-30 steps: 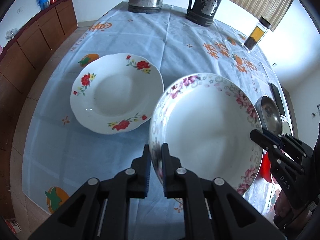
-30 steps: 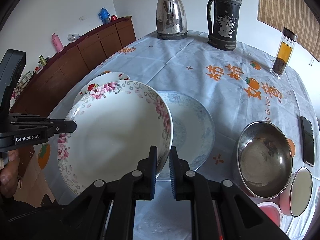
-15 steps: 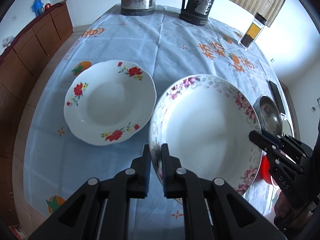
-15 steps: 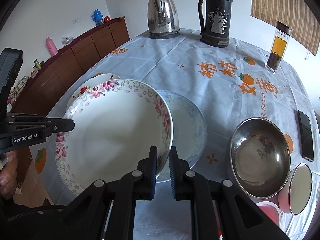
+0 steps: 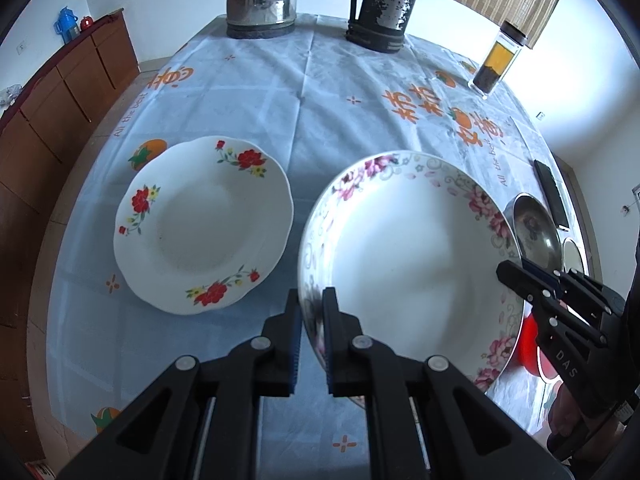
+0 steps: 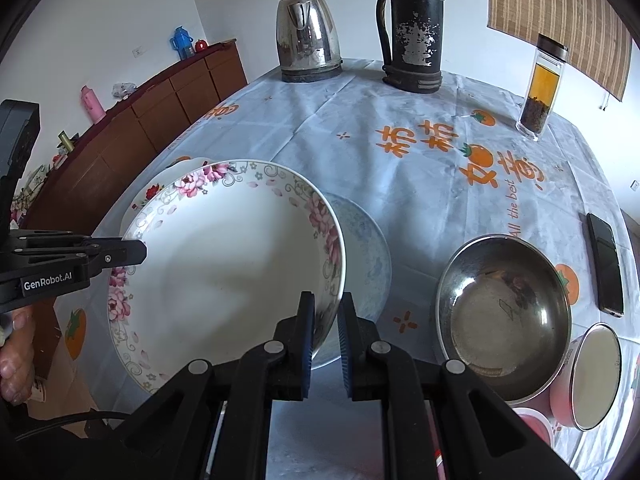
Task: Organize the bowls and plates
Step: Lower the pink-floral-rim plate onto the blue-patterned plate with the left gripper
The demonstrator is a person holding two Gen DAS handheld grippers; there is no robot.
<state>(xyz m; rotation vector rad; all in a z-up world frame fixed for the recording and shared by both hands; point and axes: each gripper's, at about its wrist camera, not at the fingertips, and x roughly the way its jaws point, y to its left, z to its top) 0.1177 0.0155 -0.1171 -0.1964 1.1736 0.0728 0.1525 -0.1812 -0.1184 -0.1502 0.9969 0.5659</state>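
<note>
A large white bowl with pink flowers on its rim (image 5: 408, 264) (image 6: 224, 264) hangs above the table, gripped on opposite sides. My left gripper (image 5: 312, 300) is shut on its near rim in the left wrist view; my right gripper (image 6: 326, 304) is shut on the other rim. A white plate with red flowers (image 5: 204, 224) lies flat on the blue tablecloth (image 5: 304, 112), left of the bowl. A pale blue-patterned plate (image 6: 368, 256) lies on the table, partly under the held bowl.
A steel bowl (image 6: 504, 316), a pink-walled cup (image 6: 592, 380) and a black phone (image 6: 606, 264) are at the right. A kettle (image 6: 308, 36), dark thermos (image 6: 414, 28) and tea bottle (image 6: 542, 88) stand at the far edge. A wooden sideboard (image 6: 132, 132) runs along the left.
The bowl and both grippers have drifted slightly; the red-flowered plate now sits clearly apart from the bowl's rim in the left wrist view. Both grips are unchanged.
</note>
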